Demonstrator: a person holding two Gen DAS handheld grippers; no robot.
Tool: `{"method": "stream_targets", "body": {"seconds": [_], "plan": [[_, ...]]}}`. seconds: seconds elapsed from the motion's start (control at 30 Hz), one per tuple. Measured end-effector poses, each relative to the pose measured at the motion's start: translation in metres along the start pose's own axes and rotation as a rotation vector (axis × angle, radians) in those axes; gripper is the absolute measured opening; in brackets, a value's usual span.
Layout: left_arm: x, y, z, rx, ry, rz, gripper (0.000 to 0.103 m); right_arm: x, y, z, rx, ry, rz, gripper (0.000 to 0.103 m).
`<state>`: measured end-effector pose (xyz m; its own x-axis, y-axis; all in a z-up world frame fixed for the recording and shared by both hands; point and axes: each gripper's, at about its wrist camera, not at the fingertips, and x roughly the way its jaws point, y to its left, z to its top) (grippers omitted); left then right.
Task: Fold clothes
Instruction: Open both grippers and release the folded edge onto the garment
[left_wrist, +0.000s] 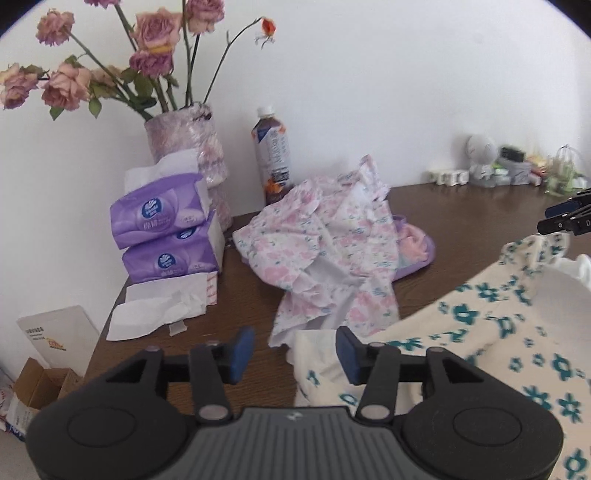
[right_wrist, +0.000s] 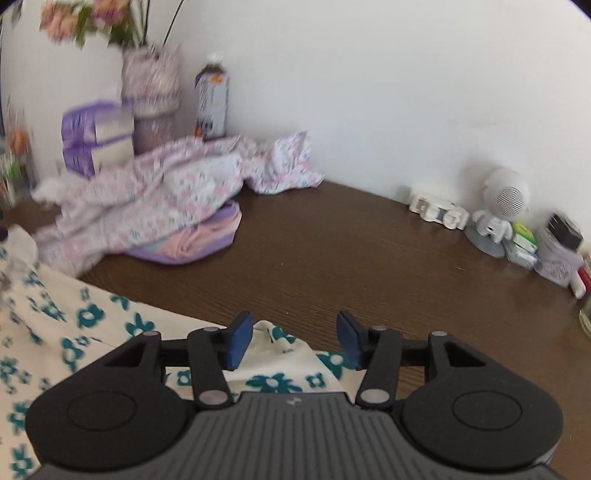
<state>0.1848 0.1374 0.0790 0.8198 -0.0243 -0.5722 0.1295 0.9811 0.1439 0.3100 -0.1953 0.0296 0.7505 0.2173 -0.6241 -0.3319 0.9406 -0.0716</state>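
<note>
Both grippers, left gripper (left_wrist: 293, 354) and right gripper (right_wrist: 293, 339), gape empty; cream floral garment (left_wrist: 498, 332) runs off-frame.

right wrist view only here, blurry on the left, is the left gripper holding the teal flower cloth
Observer: No. The left gripper is open, and nothing sits between its pads.
Operator: what's left of the tissue packs
Observer: A loose tissue lies on the table in front of the tissue packs.
Operator: anything on the floor that side
Observer: Yes, an open cardboard box stands below the table's left edge.
</note>
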Motion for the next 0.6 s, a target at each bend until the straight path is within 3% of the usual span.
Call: {"method": "stream_targets", "body": {"seconds": [0.07, 0.33, 0.5, 0.6], "plan": [[-0.015, -0.003, -0.006, -0.003, -0.004, -0.028, 0.06, -0.024, -0.009, -0.006, 0.04, -0.025, 0.011, 0.052], [-0.06, -0.012, -0.054, -0.082, 0.054, -0.078, 0.06, -0.093, -0.011, -0.077, 0.081, 0.029, 0.034, 0.054], [-0.08, -0.029, -0.072, -0.103, 0.053, -0.126, 0.06, -0.106, -0.012, -0.114, 0.111, 0.074, -0.009, 0.054], [-0.085, -0.043, -0.073, -0.085, 0.045, -0.15, 0.06, -0.105, -0.022, -0.116, 0.139, 0.06, -0.065, 0.054]]}}
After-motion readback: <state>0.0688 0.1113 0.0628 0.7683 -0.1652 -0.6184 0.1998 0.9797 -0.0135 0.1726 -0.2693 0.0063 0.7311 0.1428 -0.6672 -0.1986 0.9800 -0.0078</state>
